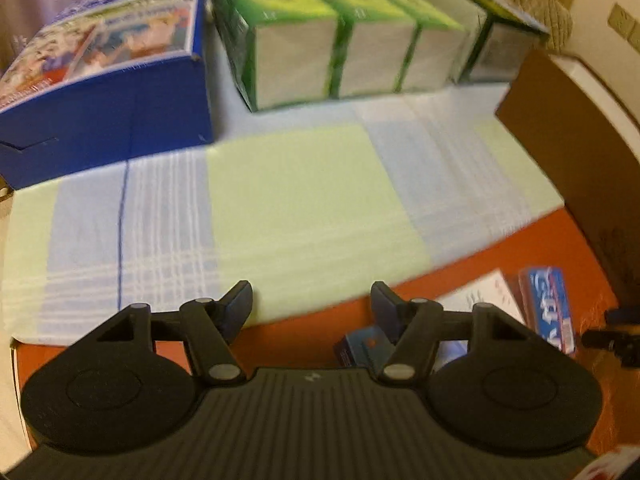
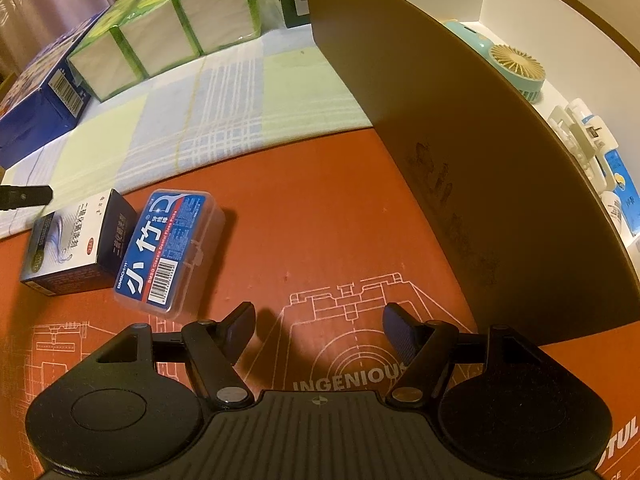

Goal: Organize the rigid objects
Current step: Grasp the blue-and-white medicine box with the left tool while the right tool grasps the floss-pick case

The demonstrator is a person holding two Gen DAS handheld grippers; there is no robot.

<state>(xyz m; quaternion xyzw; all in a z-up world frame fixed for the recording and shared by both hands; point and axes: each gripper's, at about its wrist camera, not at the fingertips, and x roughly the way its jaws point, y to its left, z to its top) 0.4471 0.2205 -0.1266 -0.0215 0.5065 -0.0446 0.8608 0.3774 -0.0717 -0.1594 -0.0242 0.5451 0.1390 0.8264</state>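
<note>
A clear plastic dental floss case [image 2: 170, 248] with a blue label lies on the orange mat [image 2: 320, 220], touching a small dark carton [image 2: 76, 244] on its left. My right gripper [image 2: 318, 328] is open and empty, just right of and below the case. My left gripper [image 1: 312, 304] is open and empty over the mat's edge; the floss case [image 1: 550, 308] and the carton [image 1: 360, 346] lie to its right, partly hidden by its right finger. The tip of the left gripper [image 2: 24, 197] shows at the left edge of the right wrist view.
A brown cardboard box [image 2: 460, 152] stands on the right; inside are a teal fan [image 2: 516, 68], white clips and small packs. A checked cloth [image 1: 280, 200] carries a blue box [image 1: 108, 92], a green tissue pack [image 1: 340, 36] and a dark green box [image 1: 496, 44].
</note>
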